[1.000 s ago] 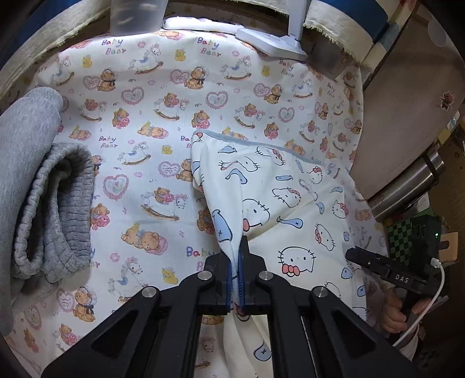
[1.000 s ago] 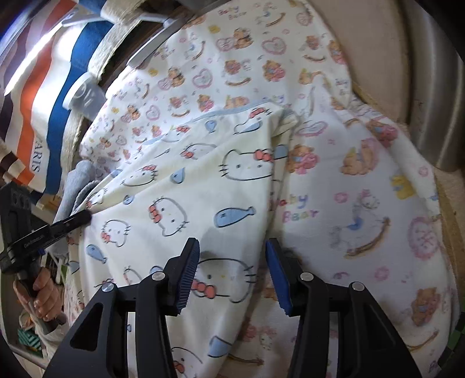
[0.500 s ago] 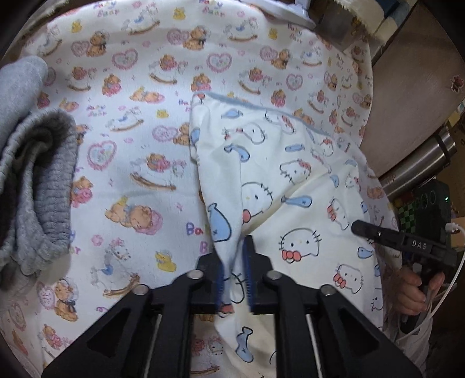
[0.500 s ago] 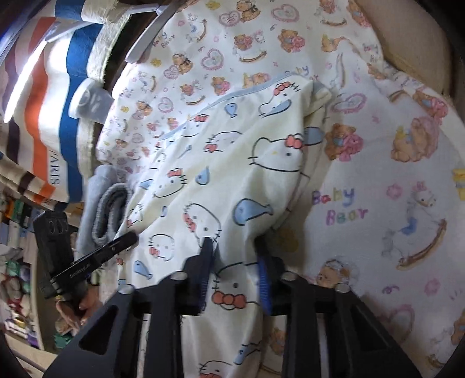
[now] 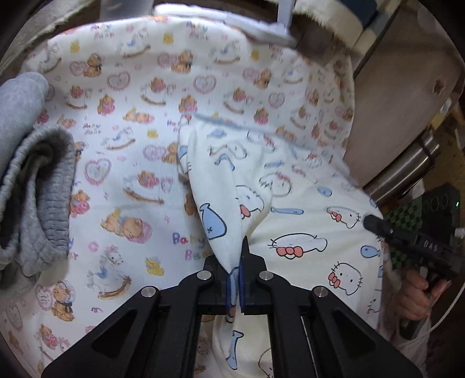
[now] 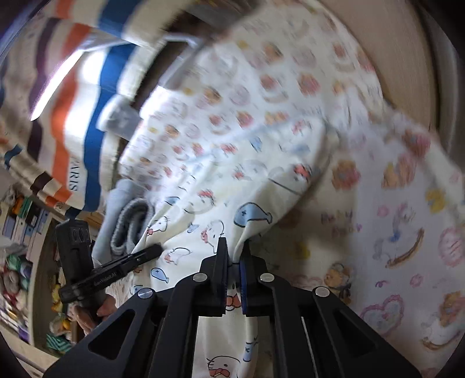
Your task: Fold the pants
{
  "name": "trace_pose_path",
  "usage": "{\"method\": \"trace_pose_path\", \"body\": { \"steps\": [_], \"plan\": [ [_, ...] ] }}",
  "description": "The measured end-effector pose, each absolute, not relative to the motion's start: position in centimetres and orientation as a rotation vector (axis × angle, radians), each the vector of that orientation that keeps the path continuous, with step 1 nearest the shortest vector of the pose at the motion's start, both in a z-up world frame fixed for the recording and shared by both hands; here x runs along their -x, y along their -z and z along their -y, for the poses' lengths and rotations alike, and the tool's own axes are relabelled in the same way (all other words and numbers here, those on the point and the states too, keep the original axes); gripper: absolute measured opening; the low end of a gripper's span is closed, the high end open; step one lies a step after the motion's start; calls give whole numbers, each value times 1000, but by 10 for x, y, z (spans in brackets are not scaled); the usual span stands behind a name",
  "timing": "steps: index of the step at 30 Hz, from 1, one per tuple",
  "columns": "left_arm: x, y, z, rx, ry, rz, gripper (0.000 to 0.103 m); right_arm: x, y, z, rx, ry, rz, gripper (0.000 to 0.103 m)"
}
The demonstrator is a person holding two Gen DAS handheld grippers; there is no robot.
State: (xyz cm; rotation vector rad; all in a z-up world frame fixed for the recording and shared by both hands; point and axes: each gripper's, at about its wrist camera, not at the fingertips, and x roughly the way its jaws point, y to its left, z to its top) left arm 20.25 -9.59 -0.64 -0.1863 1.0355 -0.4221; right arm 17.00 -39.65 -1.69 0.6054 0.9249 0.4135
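Note:
Cream pants printed with cats and blue whales lie on the bear-print sheet, waistband at the far side. My left gripper has its jaws closing tight on a pinched fold at the pants' left edge. In the right wrist view my right gripper is closing its jaws too, with the pants pinched between the pads and lifted into a ridge. The right gripper shows at the pants' right edge in the left wrist view. The left gripper shows at the left of the right wrist view.
A folded grey knit garment lies on the sheet's left. A steel flask and a wooden board stand at the right. A white lamp base sits at the far edge, beside a striped cloth.
The left jaws parted briefly, then shut again on the pants' left edge. The right jaws went from wide open to pinching the fabric, which has risen off the sheet.

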Motion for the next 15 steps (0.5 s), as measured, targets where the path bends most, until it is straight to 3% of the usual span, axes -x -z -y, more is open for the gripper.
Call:
{"method": "trace_pose_path", "body": {
  "steps": [15],
  "plan": [
    [-172, -70, 82, 184, 445, -834, 3, -132, -65, 373, -369, -369, -684, 6]
  ]
}}
